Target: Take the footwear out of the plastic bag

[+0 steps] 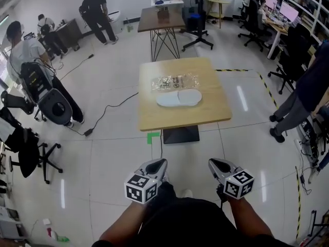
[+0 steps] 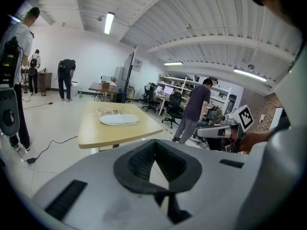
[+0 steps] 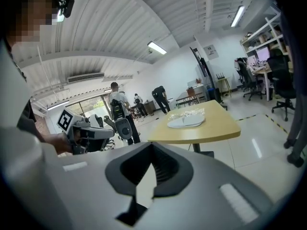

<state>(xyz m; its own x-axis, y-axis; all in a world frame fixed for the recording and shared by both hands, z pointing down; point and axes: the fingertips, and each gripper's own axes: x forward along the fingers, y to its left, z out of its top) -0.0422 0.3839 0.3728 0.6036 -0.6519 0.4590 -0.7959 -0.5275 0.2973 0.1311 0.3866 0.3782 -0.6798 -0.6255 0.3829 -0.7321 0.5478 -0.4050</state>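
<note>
A white slipper [image 1: 179, 98] lies flat on the light wooden table [image 1: 154, 115], outside the bag. Just behind it lies the crumpled clear plastic bag [image 1: 175, 82]. The table stands well ahead of me. Both grippers are held low near my body, apart from the table. My left gripper [image 1: 160, 162] is shut with nothing in it, and so is my right gripper [image 1: 212, 162]. The left gripper view shows the slipper [image 2: 119, 120] and bag [image 2: 106, 111] far beyond the shut left gripper [image 2: 154, 147]. In the right gripper view the slipper [image 3: 186, 121] lies far past the shut right gripper [image 3: 152, 152].
A black cable [image 1: 108, 109] runs over the floor left of the table. A green tape mark [image 1: 152, 137] is stuck at its near edge. A darker table [image 1: 162, 19] stands behind. People stand at the left [image 1: 31, 60], the back [image 1: 97, 14] and the right [image 1: 303, 96]. Office chairs [image 1: 288, 55] fill the right side.
</note>
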